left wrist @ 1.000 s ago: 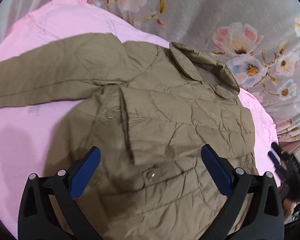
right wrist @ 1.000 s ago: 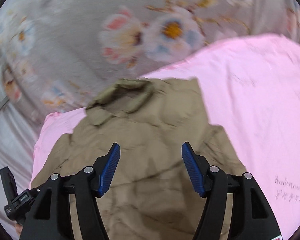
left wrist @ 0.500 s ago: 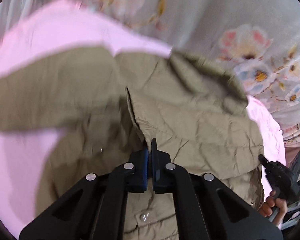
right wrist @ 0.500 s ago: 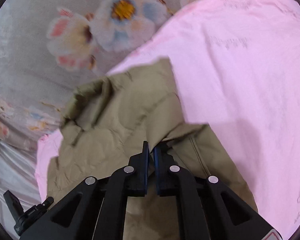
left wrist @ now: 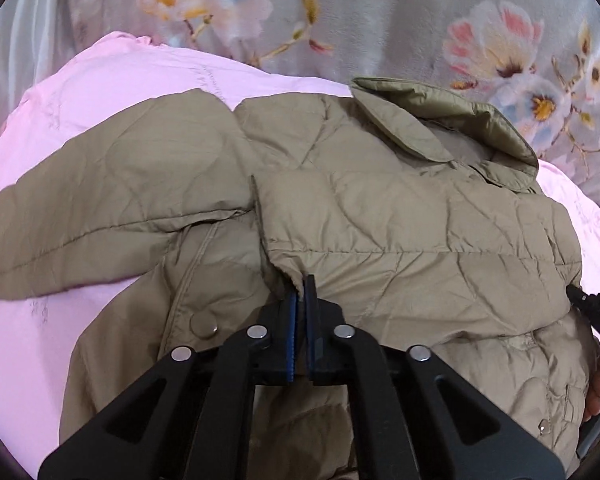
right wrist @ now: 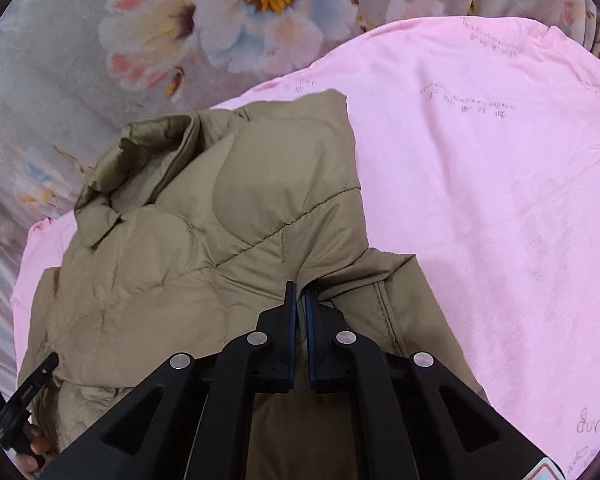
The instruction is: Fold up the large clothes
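Note:
An olive quilted jacket [left wrist: 400, 232] lies front up on a pink sheet [left wrist: 112, 92], its collar [left wrist: 460, 120] at the far right. One sleeve [left wrist: 100, 208] stretches to the left; another flap is folded across the chest. My left gripper [left wrist: 300, 286] pinches the lower corner of that flap between its blue pads, and its jaws are opening slightly. In the right wrist view the jacket [right wrist: 172, 272] fills the middle. My right gripper [right wrist: 300, 292] is shut on a fold of jacket fabric below a sleeve panel [right wrist: 284, 184].
A grey floral blanket [left wrist: 380, 20] lies under the pink sheet and beyond it. The pink sheet [right wrist: 480, 180] spreads wide to the right of the jacket. The other gripper and a hand show at the frame edges [left wrist: 596, 312] [right wrist: 24, 404].
Both grippers stood open above the jacket a second ago. They came down and closed on its fabric. The left one has since drawn the flap's corner up a little.

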`<move>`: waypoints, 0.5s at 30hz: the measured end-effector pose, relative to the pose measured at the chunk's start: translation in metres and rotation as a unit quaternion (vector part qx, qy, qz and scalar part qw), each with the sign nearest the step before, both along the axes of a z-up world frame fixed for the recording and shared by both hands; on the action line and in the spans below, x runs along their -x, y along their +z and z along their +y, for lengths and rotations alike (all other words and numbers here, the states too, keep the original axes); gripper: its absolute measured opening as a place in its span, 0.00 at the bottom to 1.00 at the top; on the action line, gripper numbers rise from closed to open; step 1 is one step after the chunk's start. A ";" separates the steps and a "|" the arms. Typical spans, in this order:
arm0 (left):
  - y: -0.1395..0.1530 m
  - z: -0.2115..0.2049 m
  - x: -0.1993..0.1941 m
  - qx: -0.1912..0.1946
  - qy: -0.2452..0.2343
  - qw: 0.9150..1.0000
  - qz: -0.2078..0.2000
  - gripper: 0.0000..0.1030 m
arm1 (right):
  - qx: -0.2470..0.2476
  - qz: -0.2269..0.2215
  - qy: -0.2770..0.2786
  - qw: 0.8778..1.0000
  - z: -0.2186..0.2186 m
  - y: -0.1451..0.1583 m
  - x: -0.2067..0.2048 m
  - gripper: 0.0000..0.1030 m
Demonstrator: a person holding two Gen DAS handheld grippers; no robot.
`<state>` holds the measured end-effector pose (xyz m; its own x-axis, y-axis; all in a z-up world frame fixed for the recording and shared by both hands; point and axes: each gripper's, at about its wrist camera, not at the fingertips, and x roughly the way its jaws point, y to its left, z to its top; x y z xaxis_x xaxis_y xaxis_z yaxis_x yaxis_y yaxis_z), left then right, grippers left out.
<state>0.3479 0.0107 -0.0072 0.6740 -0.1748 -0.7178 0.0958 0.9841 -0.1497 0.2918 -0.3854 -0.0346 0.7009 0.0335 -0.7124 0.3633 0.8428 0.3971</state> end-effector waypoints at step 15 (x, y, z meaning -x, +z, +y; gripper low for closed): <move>-0.008 0.014 0.081 0.008 0.004 1.000 0.023 0.06 | 0.016 0.012 0.008 1.000 0.022 -0.010 0.070 0.03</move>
